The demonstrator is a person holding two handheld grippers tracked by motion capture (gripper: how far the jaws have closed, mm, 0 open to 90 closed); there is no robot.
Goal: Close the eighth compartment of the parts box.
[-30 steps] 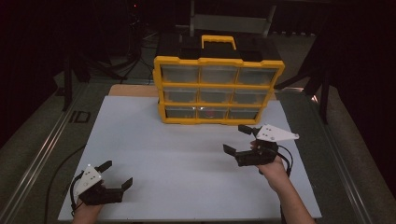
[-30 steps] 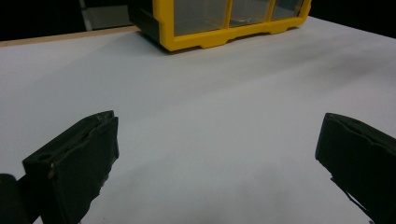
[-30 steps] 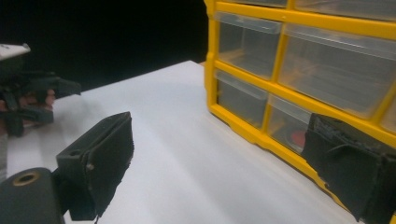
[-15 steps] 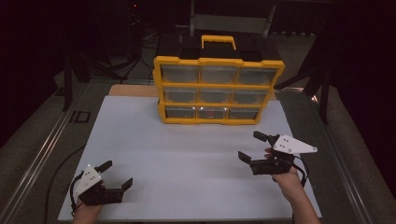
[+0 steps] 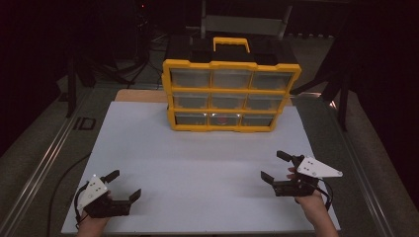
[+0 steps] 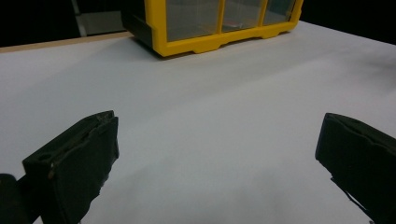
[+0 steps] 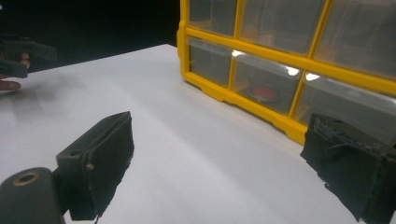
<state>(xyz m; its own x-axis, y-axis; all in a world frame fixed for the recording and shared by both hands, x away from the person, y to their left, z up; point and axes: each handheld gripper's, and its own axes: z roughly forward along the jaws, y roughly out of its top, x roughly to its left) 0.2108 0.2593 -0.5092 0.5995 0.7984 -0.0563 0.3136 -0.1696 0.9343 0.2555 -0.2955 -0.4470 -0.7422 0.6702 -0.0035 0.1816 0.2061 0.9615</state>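
Plastic yellow organizer [image 5: 230,96] with 9 clear drawers faces left gripper [image 5: 124,186] and right gripper [image 5: 275,166], both spread apart, empty.

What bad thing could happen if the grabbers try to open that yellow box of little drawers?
The yellow drawer organizer stands freely on the white table, so a one-sided pull might drag or tip it instead of opening a drawer. The clear drawer fronts look smooth, so open jaws could slip off. The bottom middle drawer holds a red item; a hard yank might spill it. Both the left gripper and right gripper are far from the box now.
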